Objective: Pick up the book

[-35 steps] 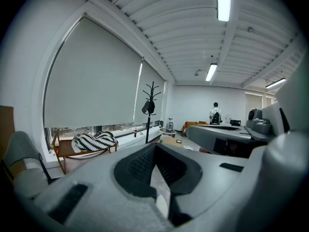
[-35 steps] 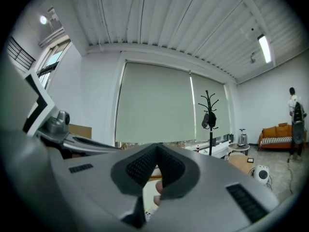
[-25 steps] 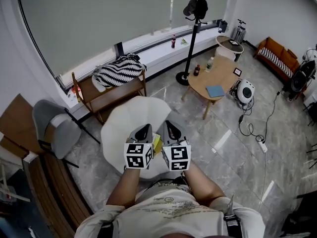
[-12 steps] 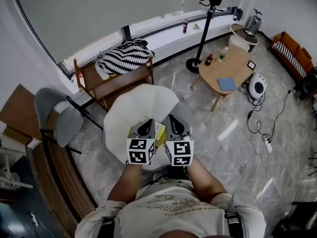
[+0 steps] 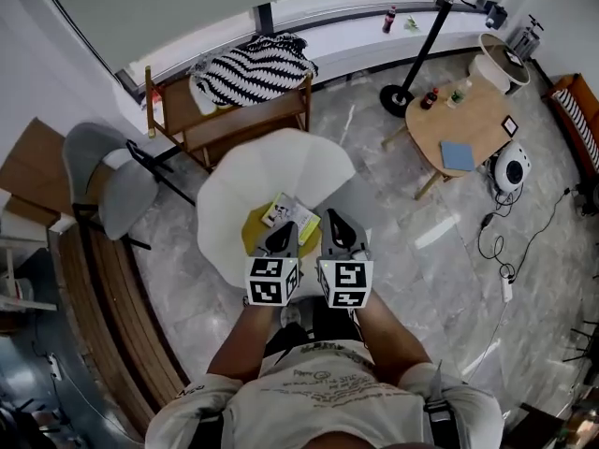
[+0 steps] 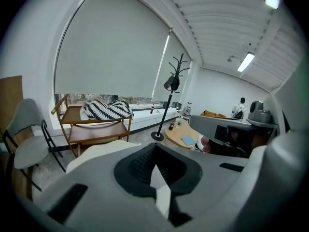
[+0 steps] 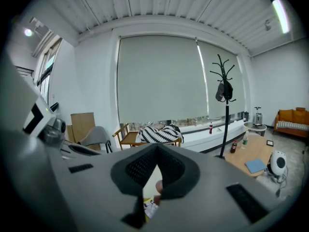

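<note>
Head view from above: the person holds both tools low over a white, petal-edged table (image 5: 271,166), their marker cubes side by side. The book (image 5: 285,215), yellow with a printed pale cover, lies flat on the near part of that table. The left tool (image 5: 285,237) has its tip at the book's near edge, and the right tool (image 5: 334,223) sits just beside the book's right side (whether either actually touches it cannot be told). Left gripper view shows that tool's dark pads together with nothing between them, only white table in the slit below. Right gripper view shows its pads together too, with a sliver of the book's cover visible beneath them. Beyond the table stand a wooden chair (image 5: 234,120) carrying a striped cushion (image 5: 253,68), and a grey chair (image 5: 112,185) to the left.
</note>
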`<action>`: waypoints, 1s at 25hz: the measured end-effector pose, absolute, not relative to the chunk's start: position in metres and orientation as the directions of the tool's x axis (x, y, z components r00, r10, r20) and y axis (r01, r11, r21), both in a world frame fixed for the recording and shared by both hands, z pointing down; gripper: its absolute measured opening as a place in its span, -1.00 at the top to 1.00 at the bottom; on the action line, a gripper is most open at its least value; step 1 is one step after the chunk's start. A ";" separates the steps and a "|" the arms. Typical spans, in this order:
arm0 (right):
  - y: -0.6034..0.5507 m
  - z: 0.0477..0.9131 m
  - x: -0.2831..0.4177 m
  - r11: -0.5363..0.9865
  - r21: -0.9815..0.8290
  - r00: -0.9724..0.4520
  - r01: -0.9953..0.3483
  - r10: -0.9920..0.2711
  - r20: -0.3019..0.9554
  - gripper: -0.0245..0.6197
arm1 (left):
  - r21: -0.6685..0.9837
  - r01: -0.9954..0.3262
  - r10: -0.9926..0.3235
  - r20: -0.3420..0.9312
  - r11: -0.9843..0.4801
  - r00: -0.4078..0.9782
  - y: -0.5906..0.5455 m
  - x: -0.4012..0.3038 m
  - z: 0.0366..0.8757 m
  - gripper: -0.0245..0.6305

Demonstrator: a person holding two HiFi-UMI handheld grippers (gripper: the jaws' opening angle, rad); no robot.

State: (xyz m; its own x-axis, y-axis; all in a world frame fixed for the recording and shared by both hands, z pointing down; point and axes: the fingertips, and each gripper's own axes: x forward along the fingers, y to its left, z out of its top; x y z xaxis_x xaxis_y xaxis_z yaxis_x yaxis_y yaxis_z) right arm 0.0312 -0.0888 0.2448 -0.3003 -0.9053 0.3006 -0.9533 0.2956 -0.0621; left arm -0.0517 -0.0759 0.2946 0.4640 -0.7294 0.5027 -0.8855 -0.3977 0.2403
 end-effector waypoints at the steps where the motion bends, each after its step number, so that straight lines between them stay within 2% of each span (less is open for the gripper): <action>1: -0.093 0.253 0.030 0.303 -0.067 -0.309 -0.951 -0.898 0.313 0.84 | 0.245 -0.891 -0.727 0.515 -0.383 0.455 -0.078 -0.053 0.303 0.89; 7: -0.119 0.302 0.022 0.360 -0.074 -0.361 -0.930 -0.855 0.373 0.84 | 0.276 -0.913 -0.706 0.579 -0.301 0.408 -0.089 -0.056 0.363 0.89; 21: -0.121 0.464 0.016 0.430 -0.153 -0.443 -0.890 -0.730 0.521 0.84 | 0.379 -0.914 -0.514 0.759 -0.149 0.398 -0.062 -0.045 0.559 0.89; 25: -0.115 0.507 0.005 0.455 -0.186 -0.478 -0.871 -0.695 0.538 0.84 | 0.356 -0.929 -0.488 0.795 -0.105 0.360 -0.060 -0.058 0.609 0.89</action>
State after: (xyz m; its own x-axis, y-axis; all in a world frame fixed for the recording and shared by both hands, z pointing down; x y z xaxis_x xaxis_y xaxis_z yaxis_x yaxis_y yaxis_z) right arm 0.0047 -0.1152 0.5066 -0.4778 -0.6948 0.5375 -0.8708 0.4552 -0.1857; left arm -0.0579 -0.0601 0.6093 0.3598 -0.4879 0.7953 -0.9286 -0.1046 0.3560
